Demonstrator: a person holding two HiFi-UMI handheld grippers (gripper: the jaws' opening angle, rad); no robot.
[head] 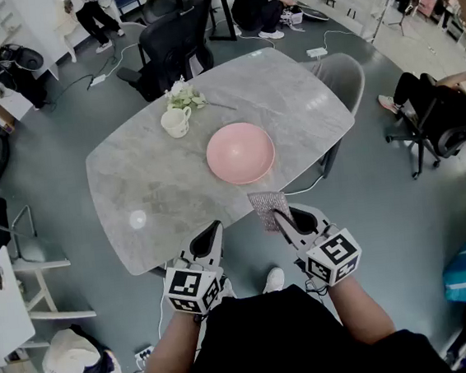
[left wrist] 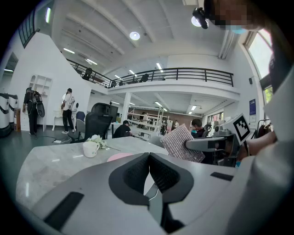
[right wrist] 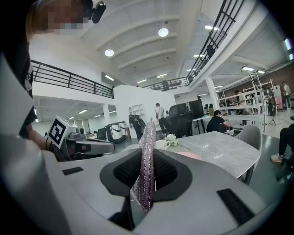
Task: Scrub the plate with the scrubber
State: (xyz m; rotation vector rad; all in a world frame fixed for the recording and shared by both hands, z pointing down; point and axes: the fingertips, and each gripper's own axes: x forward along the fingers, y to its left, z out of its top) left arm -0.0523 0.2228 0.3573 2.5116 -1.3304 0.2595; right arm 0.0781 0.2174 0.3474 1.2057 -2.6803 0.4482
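From the head view we look steeply down on a grey marble-patterned table (head: 152, 200) that fills the middle of the frame. The pink plate (head: 240, 152) lies flat on it just right of centre, apart from both grippers. Up and to the left of the plate stands a white mug (head: 176, 122). A small bunch of white flowers (head: 184, 98) lies just above the mug; we cannot tell whether the two touch.

Both grippers sit in the lower middle of the frame, at the table's near edge, pointing up the frame toward the plate. The right gripper (head: 278, 216) pinches the scrubber (head: 265, 204), a silvery mesh pad. In the right gripper view the pad stands on edge between the two ribbed jaw faces, which press on it from both sides. Its top reaches past the jaw tips and its lower corner hangs below them. In the head view the scrubber shows just below the plate in the frame, near it but not touching.

The left gripper (head: 212, 229) is to the left of the right one in the frame, near it but apart. Its jaws are pressed together on nothing: in the left gripper view the ribbed faces meet along a thin line. That view also shows the scrubber at centre right, held out by the other gripper, and the plate as a pink sliver just above the jaws.

A black office chair (head: 170, 43) stands beyond the table at the top of the frame, and a grey chair (head: 344, 75) stands at the table's upper right.
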